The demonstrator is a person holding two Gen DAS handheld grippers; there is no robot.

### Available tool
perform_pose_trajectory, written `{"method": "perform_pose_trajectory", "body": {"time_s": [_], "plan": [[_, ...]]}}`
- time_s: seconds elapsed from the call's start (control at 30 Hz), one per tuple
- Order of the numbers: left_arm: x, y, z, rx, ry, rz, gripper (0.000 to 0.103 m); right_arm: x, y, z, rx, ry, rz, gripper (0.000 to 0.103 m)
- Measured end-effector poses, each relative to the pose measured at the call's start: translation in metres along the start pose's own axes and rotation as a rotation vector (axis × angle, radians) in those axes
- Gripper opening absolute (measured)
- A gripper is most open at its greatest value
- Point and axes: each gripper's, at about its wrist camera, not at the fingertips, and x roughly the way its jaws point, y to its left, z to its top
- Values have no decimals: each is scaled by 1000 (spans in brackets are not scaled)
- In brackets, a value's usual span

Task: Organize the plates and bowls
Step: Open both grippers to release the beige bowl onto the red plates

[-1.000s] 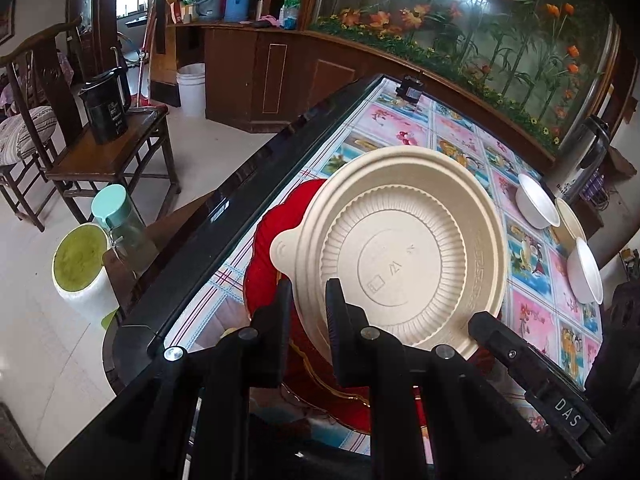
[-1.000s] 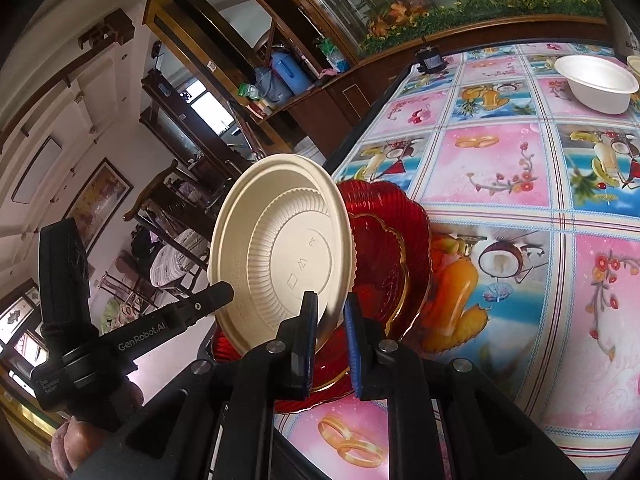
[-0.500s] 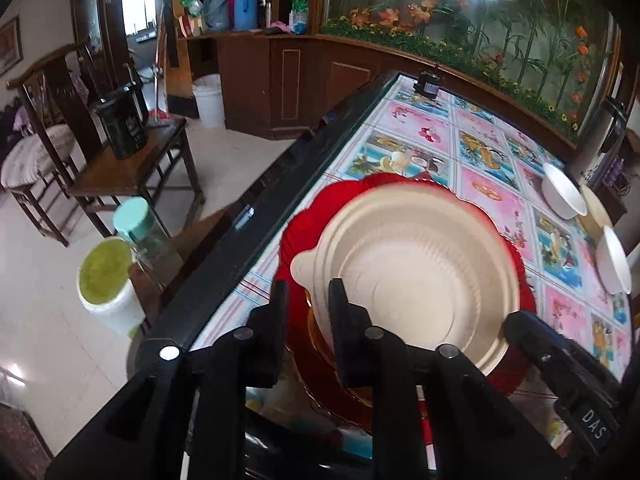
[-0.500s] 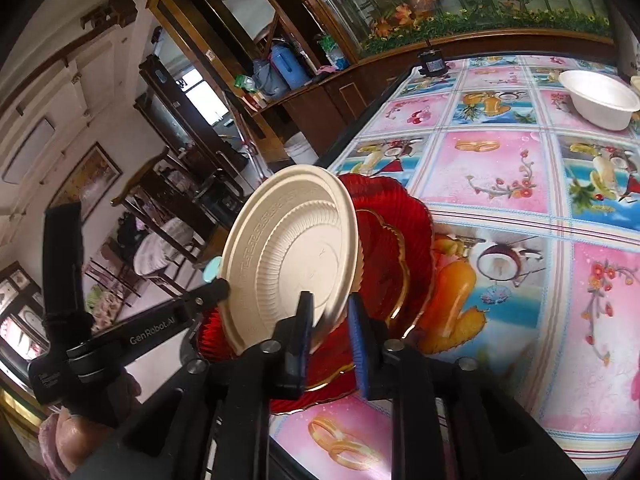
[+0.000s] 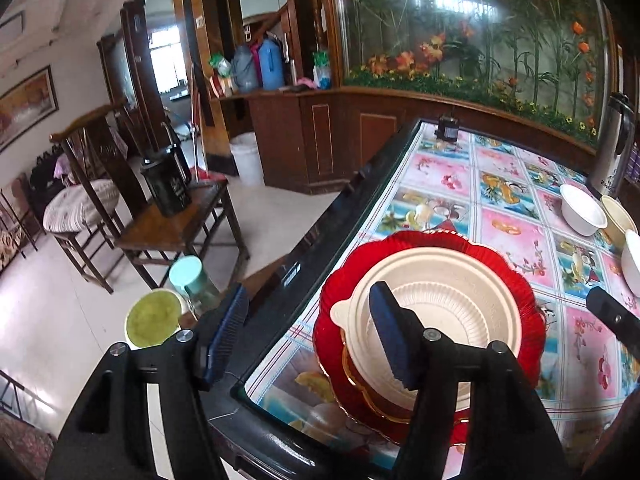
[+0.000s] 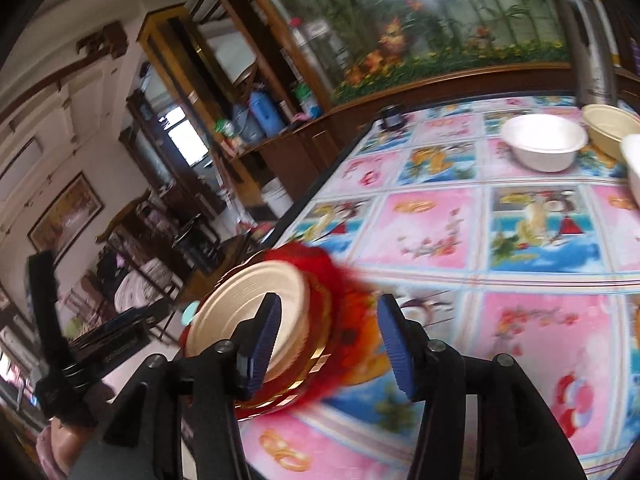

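Note:
A beige ribbed plate (image 5: 440,308) lies bottom up on a stack of red scalloped plates (image 5: 524,292) at the table's near left edge. My left gripper (image 5: 308,320) hovers just short of it, jaws opening; the plate's small tab shows between the fingers, and the pads do not press it. In the blurred right wrist view the beige plate (image 6: 248,300) and red plates (image 6: 344,280) sit in front of my right gripper (image 6: 330,332), whose jaws are also opening and grip nothing. A white bowl (image 5: 582,210) and a beige bowl (image 5: 618,216) stand far right.
Another white bowl (image 5: 632,264) is cut off at the right edge. A steel thermos (image 5: 612,148) stands behind the bowls. A small black object (image 5: 447,130) sits at the table's far end. Left of the table's black edge (image 5: 320,240) are a wooden chair (image 5: 172,232) and a green-lidded container (image 5: 154,318).
Both grippers opened and let go of the beige plate, which went from tilted to lying flat on the red plates. Both grippers rose and drew back a little.

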Motion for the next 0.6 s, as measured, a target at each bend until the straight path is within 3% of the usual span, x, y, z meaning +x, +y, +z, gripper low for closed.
{"method": "perform_pose_trajectory", "body": {"time_s": [0.13,0.27,0.6], "plan": [[-12,-7,5,14,-33,5,63,-9,-28,5,59,-25,-25,53],[-27,-19,9,40,-80,16,73,-21,-51,11,95,-61,-47,53],[-49,-51,17,104,-132,12,74,-41,-99,15,186,-104,-57,54]]}}
